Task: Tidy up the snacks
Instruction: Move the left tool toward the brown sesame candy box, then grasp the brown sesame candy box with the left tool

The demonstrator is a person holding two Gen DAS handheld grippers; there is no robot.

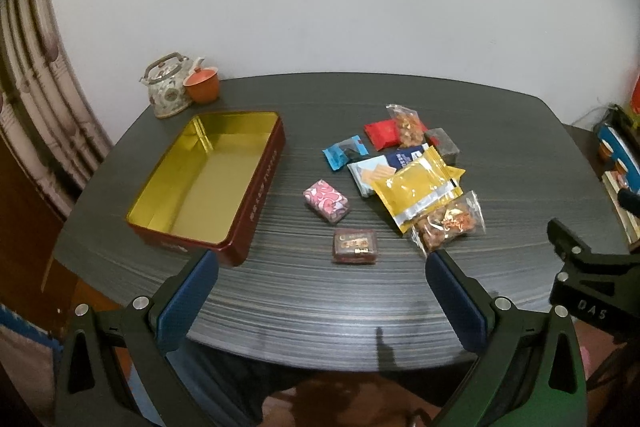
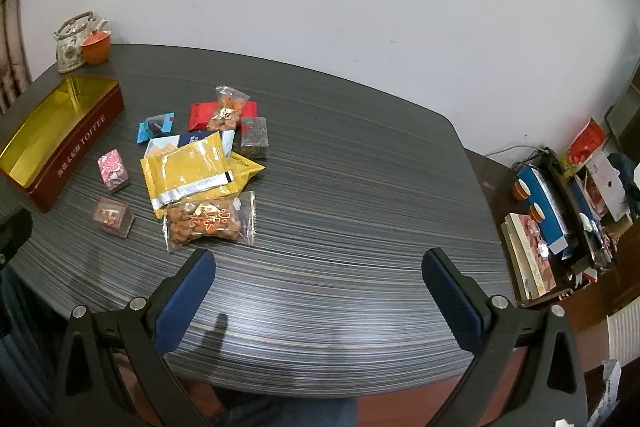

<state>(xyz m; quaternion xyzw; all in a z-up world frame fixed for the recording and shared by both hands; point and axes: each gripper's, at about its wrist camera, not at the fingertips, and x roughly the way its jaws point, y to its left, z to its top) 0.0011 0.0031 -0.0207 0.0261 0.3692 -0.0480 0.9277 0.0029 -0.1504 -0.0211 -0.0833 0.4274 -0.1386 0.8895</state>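
- The toffee tin (image 1: 208, 183) is seen open and empty at the left of the desk (image 1: 320, 291), its long axis running away from the viewer.
- The left claw (image 1: 320, 263) is held spread, nothing between its pads, tilted down at the desk.
- Nearest it, just ahead, the small brown packet (image 1: 355, 246) lies, the pink packet (image 1: 326, 200) beyond.
- The snack pile (image 2: 200, 163) is found right of the tin.
- The right claw (image 2: 318, 261) is likewise spread and empty; the nut bag (image 2: 210, 221) lies ahead-left, judged its nearest pick.
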